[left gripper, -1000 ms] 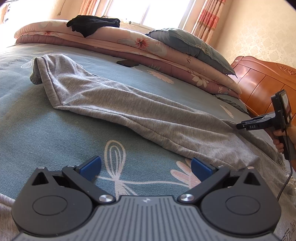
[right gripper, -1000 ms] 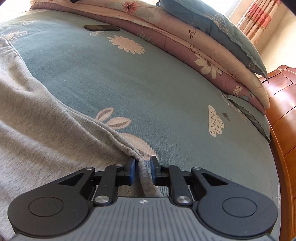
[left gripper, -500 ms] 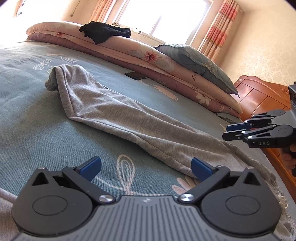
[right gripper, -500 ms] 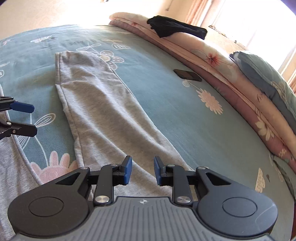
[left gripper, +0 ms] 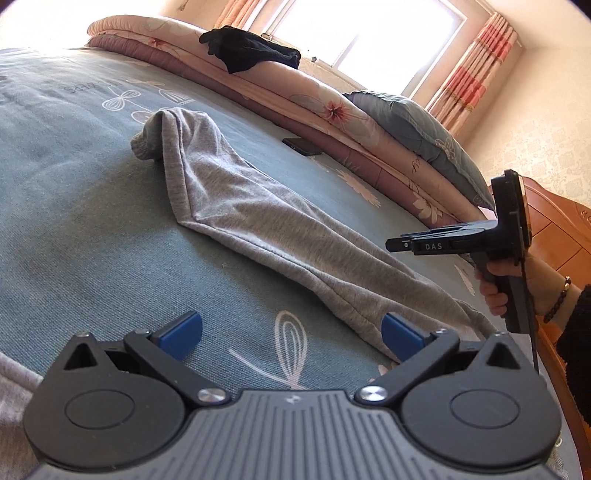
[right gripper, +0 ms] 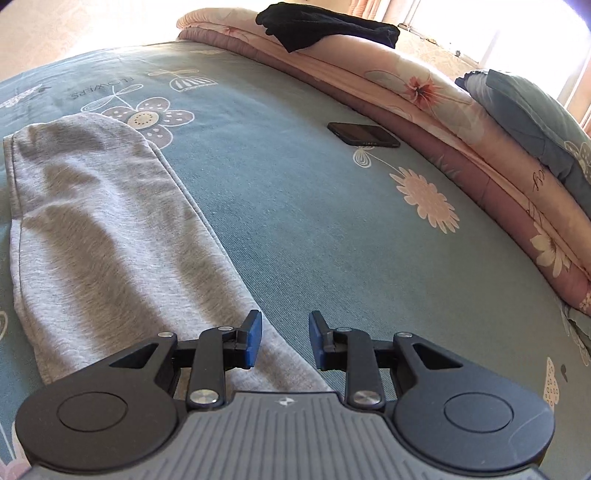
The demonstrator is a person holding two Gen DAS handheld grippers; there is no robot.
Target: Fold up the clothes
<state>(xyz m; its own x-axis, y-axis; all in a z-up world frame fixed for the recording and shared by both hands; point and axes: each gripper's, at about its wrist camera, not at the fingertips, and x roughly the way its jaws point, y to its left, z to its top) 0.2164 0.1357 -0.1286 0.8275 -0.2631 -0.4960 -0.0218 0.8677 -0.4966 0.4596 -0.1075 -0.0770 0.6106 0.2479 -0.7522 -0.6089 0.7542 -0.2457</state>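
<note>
Let go of grey garment (right gripper: 110, 236), R gripper (right gripper: 284, 338) now part-open, L gripper (left gripper: 291, 328) wide, both empty; risk: re-grab snagging bedsheet (right gripper: 314, 221) w/ cloth.

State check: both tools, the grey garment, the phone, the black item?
left tool: open wide, empty, above the bedsheet
right tool: open, empty, over the garment's edge
grey garment: lying on the bed, long and rumpled, ungripped
phone: flat on the sheet, screen dark
black clothing: draped on the folded quilt
</note>
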